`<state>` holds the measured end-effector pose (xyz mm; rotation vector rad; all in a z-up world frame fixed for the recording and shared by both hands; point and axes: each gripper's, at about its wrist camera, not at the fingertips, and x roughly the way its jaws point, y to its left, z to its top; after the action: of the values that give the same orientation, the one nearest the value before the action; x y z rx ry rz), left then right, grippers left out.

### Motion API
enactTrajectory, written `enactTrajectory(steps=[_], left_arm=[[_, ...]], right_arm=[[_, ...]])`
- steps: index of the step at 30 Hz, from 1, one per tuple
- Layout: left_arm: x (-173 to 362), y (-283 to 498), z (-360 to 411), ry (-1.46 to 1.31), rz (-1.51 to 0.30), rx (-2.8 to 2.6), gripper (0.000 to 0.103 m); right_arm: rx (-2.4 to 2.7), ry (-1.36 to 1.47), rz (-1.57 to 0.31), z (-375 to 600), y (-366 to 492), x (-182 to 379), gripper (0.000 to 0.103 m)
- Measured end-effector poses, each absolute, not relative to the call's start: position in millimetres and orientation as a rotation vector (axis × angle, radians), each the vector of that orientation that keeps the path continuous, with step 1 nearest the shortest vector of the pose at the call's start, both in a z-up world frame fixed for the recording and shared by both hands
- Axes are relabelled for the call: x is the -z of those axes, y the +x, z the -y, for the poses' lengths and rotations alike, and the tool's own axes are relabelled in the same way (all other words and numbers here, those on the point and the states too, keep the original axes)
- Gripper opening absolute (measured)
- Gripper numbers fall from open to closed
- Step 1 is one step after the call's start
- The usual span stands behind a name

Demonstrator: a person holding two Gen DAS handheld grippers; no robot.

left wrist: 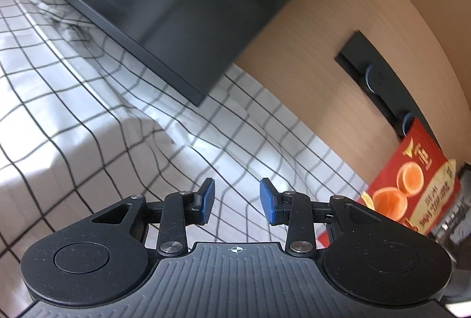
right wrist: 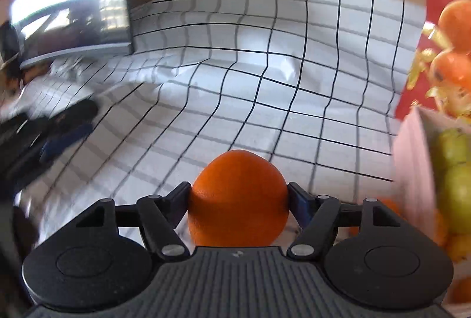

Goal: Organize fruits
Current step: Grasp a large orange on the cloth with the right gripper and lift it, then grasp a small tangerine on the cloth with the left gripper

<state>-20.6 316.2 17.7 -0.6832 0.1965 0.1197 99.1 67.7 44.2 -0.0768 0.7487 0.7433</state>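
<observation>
My right gripper (right wrist: 238, 194) is shut on an orange (right wrist: 238, 197), held above the checked tablecloth (right wrist: 265, 82). At the right edge of the right wrist view stands a white container (right wrist: 415, 171) with green fruits (right wrist: 454, 194) and small orange fruits (right wrist: 459, 244) in it. My left gripper (left wrist: 237, 200) is open and empty above the same checked cloth (left wrist: 73, 112); its blue pads (left wrist: 209, 200) stand apart. The left gripper also shows blurred at the left of the right wrist view (right wrist: 53, 135).
A dark monitor (left wrist: 164, 9) stands over the cloth at the back. A red box printed with oranges (left wrist: 412, 185) leans at the right, also seen in the right wrist view (right wrist: 441, 23). A wooden wall (left wrist: 353, 53) with a black socket panel (left wrist: 379, 82) lies behind.
</observation>
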Motion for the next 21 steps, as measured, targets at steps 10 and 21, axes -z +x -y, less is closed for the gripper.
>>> enactTrajectory(steps=[10, 21], left_arm=[[-12, 7, -289, -0.584, -0.344, -0.001, 0.038], [-48, 64, -181, -0.322, -0.556, 0.241, 0.038]], right_arm=[[-0.879, -0.005, -0.773, 92, 33, -54, 0.071], [-0.645, 0.011, -0.741, 179, 42, 0, 0.072]])
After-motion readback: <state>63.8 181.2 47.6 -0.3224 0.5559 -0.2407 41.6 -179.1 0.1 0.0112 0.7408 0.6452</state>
